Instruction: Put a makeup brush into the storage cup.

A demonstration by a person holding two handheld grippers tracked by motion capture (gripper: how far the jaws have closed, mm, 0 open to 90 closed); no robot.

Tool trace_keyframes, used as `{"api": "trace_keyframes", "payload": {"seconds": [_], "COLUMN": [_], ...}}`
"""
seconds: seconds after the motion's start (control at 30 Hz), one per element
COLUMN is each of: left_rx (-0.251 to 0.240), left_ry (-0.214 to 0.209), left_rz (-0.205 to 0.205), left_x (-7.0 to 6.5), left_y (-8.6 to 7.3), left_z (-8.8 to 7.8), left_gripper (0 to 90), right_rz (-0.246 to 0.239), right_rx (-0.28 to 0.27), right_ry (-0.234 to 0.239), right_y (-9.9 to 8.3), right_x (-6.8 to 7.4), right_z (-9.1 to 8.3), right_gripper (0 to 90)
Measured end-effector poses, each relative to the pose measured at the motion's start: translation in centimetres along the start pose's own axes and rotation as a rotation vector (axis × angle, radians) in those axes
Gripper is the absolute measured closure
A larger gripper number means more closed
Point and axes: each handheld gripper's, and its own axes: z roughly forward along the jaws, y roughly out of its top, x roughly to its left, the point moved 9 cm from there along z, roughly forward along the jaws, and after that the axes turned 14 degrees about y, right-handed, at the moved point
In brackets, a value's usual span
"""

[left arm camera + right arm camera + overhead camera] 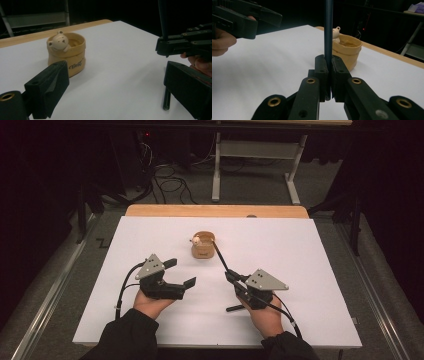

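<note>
Dark rod (pixel 328 30) top cut off, r. tool (pixel 328 65)

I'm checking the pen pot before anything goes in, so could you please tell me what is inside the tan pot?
A small bear figure peeks over the rim of the tan pot. The visible part of the inner wall looks bare; the pot's bottom is hidden by its wall.

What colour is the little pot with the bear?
Tan pot, seen best in the left gripper view.

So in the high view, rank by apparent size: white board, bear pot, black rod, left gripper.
1. white board
2. left gripper
3. black rod, long but thin, and bear pot: too close to rank.
</note>
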Motion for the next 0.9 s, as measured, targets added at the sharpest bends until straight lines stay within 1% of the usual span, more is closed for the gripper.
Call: {"api": "trace_keyframes", "payload": {"seconds": [0.13,0.23,0.37,0.47,0.57,0.63,0.7,0.73,0.83,0.9], "left_rx": [-0.007,-0.016,-0.029,-0.057,-0.055,-0.062,-0.058,-0.058,-0.068,-0.076], "left_ry": [-0.013,-0.017,-0.035,-0.048,-0.053,-0.065,-0.074,-0.079,-0.095,-0.101], "left_rz": [-0.006,-0.01,-0.043,-0.058,-0.066,-0.092,-0.102,-0.108,-0.149,-0.161], "left_x": [-0.6,-0.9,-1.1,-1.1,-0.9,-0.8,-0.9,-0.9,-0.9,-0.9], "left_y": [0.6,1.0,1.3,1.5,1.4,1.3,1.1,1.1,1.1,1.1], "left_z": [0.9,1.6,2.2,1.9,1.6,1.3,1.2,1.2,1.0,0.9], "left_gripper": [7.7,8.3,8.7,8.6,9.1,10.7,11.4,11.2,12.0,13.4], "right_rz": [-0.02,-0.021,-0.026,-0.033,-0.042,-0.048,-0.053,-0.052,-0.051,-0.053], "right_rx": [-0.003,-0.003,0.002,0.02,0.018,0.019,0.024,0.021,0.012,0.009], "right_ry": [-0.011,-0.016,-0.013,-0.006,0.001,0.006,0.005,0.003,0.004,0.007], "right_y": [0.6,0.6,0.2,-0.4,-0.6,-0.6,-0.8,-0.8,-0.8,-0.8], "right_x": [-0.4,-0.6,-0.5,-0.2,0.1,0.4,0.5,0.6,0.8,0.9], "right_z": [0.4,0.6,0.8,1.0,1.1,1.2,1.2,1.3,1.4,1.4], "right_gripper": [87.0,87.0,86.9,87.0,87.0,87.0,87.0,86.9,87.0,86.9]}}
